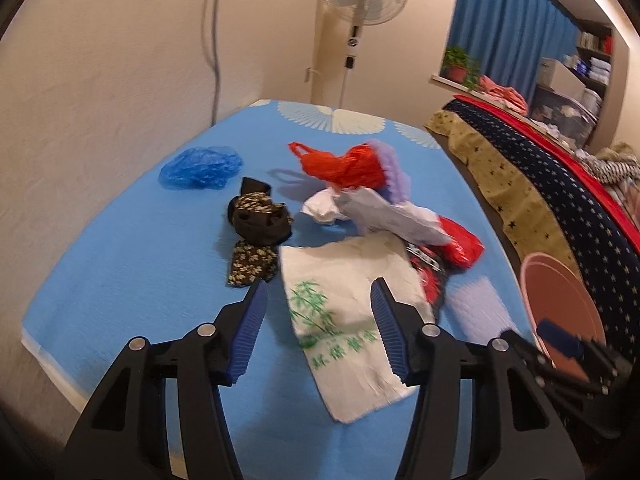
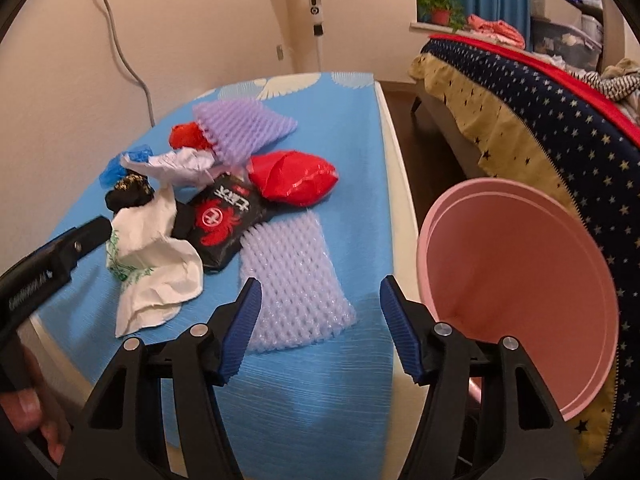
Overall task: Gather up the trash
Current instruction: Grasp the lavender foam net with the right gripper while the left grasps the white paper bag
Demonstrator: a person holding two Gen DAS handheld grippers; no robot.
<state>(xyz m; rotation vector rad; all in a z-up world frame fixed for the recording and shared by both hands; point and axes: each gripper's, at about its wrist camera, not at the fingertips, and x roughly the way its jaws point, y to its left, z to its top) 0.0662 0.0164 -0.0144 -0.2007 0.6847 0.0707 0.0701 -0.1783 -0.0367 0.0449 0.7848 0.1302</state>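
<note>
Trash lies on a blue table [image 1: 132,264]. My left gripper [image 1: 318,294] is open, its jaws either side of a white tissue wrapper with green bamboo print [image 1: 340,320]; it also shows in the right wrist view [image 2: 152,276]. My right gripper [image 2: 320,290] is open and empty above a flat purple foam net [image 2: 294,280]. Beyond lie a black and red snack bag [image 2: 224,220], a red bag [image 2: 294,178], a second purple foam net [image 2: 240,128], crumpled white paper [image 2: 176,166], a black patterned wrapper [image 1: 256,220], a blue plastic bag [image 1: 202,168] and a red plastic bag [image 1: 344,164].
A pink bin [image 2: 520,300] stands to the right of the table, beside a bed with a star-patterned cover [image 2: 568,120]. A standing fan [image 1: 360,8] is behind the table. The wall runs along the table's left side. The left gripper body [image 2: 48,268] shows in the right wrist view.
</note>
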